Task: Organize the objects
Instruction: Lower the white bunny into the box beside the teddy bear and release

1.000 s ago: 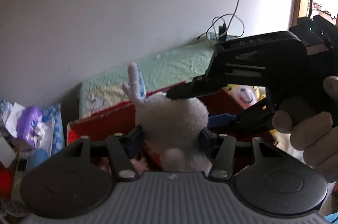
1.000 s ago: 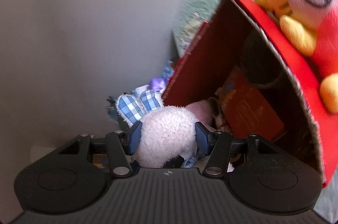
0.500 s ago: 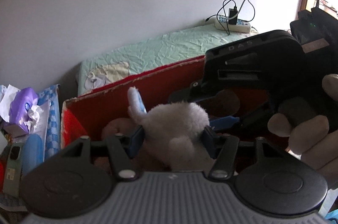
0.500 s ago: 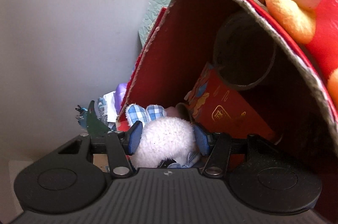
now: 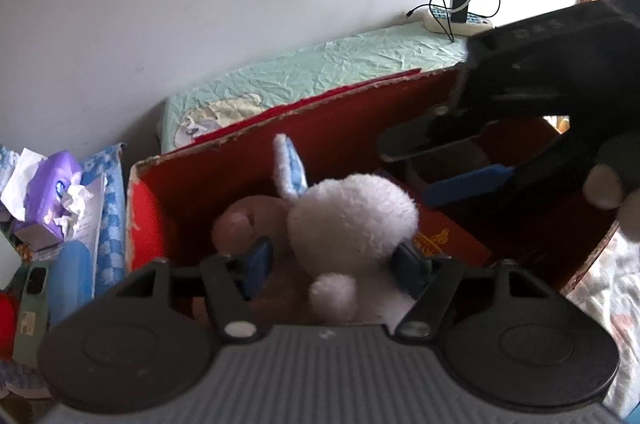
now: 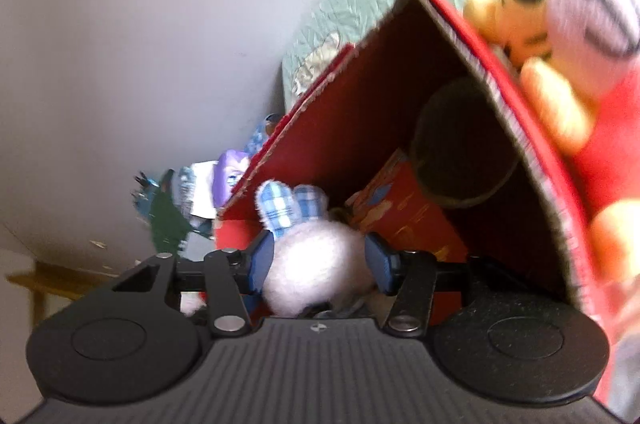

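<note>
A fluffy white plush rabbit (image 5: 352, 220) with blue checked ears lies inside the red cardboard box (image 5: 240, 164), beside a pink plush (image 5: 244, 220). My left gripper (image 5: 332, 260) has opened around it, with a gap at the left finger. In the left wrist view my right gripper (image 5: 460, 168) has drawn back to the upper right with its jaws parted and empty. In the right wrist view the rabbit (image 6: 320, 264) still sits between the right gripper's (image 6: 320, 260) parted blue fingers. A red packet (image 6: 404, 212) lies in the box.
A yellow and red plush toy (image 6: 560, 36) sits against the box's outer wall. Tissues and a purple pack (image 5: 52, 192) clutter the left. A green mattress (image 5: 340, 64) with a power strip (image 5: 452, 20) lies behind the box along the white wall.
Both grippers lowered the rabbit into the red box. The left fingers have opened, and the right gripper has let go and pulled back up to the right.
</note>
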Available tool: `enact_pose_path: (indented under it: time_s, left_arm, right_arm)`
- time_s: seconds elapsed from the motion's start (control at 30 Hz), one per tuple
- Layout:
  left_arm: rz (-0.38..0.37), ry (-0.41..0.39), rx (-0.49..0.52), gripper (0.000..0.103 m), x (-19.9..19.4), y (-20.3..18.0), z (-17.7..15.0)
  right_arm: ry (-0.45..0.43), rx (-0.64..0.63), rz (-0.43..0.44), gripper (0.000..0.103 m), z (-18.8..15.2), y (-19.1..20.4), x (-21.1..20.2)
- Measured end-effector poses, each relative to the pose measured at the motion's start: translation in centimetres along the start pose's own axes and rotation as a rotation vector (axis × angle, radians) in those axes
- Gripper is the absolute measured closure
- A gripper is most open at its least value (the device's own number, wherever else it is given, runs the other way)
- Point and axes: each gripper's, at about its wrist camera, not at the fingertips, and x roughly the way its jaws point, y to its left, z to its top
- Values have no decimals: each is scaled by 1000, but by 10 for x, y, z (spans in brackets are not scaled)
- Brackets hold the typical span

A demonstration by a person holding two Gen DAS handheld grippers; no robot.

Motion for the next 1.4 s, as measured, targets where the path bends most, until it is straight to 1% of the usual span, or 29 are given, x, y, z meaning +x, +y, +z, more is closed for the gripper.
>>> enact_pose_path:
  time_s: [0.07, 0.1, 0.23, 0.3, 0.33, 0.37, 0.43, 0.6, 0.7, 0.87, 1.4]
  left_arm:
    - [3, -3, -2, 28, -2, 1, -2]
    - [6, -4, -2, 27, -2, 2, -2]
    - [13, -3, -10, 26, -4, 0, -5]
    - [17, -1, -12, 26, -5, -1, -6]
    - [23, 5, -13, 26, -4, -3, -6]
    - [11, 5, -1, 25, -2, -4, -6]
    - [29, 15, 2, 24, 0, -6, -7]
    - [88, 34, 41, 24, -1, -20, -4]
    - [103, 50, 45, 23, -2, -22, -1]
    - [124, 83, 32, 22, -1, -22, 1]
    - [159, 141, -26, 19, -2, -22, 1]
  right_arm:
    - [12, -40, -32, 65, -2, 3, 0]
    - [16, -65, -60, 67, -3, 5, 3]
    - [16, -182, -177, 68, -12, 16, 11]
    - [21, -207, -194, 71, -14, 16, 18]
    - [23, -213, -200, 71, -14, 16, 21]
    - [25, -222, -207, 71, -15, 16, 23]
    - [38, -246, -234, 71, -16, 15, 24]
    - [3, -304, -251, 72, -17, 20, 20]
    - [-30, -318, -250, 71, -17, 22, 13]
    - [-47, -316, -242, 70, -19, 20, 9]
    - [-98, -409, -267, 70, -38, 22, 1]
